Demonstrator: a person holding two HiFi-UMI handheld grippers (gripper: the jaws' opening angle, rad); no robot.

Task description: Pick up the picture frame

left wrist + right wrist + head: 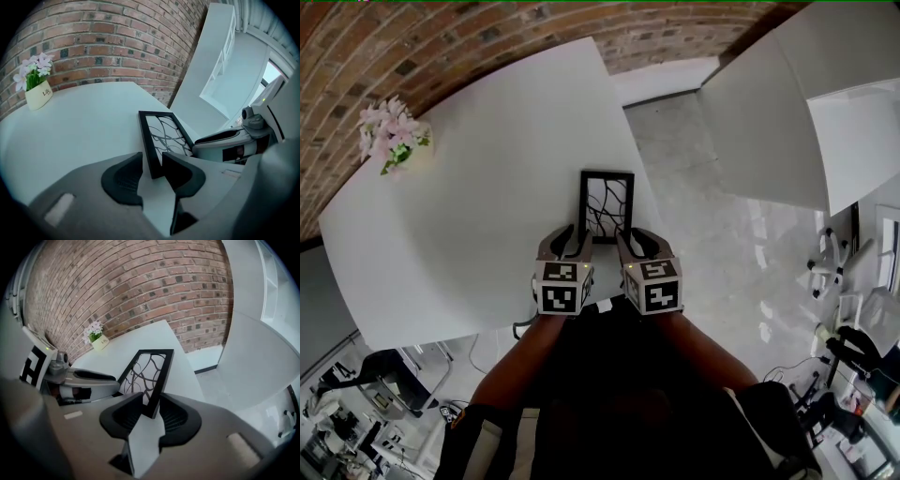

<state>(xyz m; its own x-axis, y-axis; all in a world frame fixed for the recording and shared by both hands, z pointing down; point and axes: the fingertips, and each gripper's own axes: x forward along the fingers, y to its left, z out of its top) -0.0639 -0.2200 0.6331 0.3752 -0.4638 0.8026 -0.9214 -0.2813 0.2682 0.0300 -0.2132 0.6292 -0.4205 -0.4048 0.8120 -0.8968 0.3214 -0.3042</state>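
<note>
Black and thin, the picture frame (607, 206) lies flat on the white table (478, 216), close to the table's right edge and near its front. The likely trouble is that a flat frame gives the jaws little to bite on, so closing could skid over the rail or nudge the frame toward that edge — and if one side catches first, it may twist or tip. The left gripper (152, 160) stands wide open with the frame's near left corner between its jaws. The right gripper (150, 401) is likewise open around the near right corner. Neither looks to be pressing yet.
</note>
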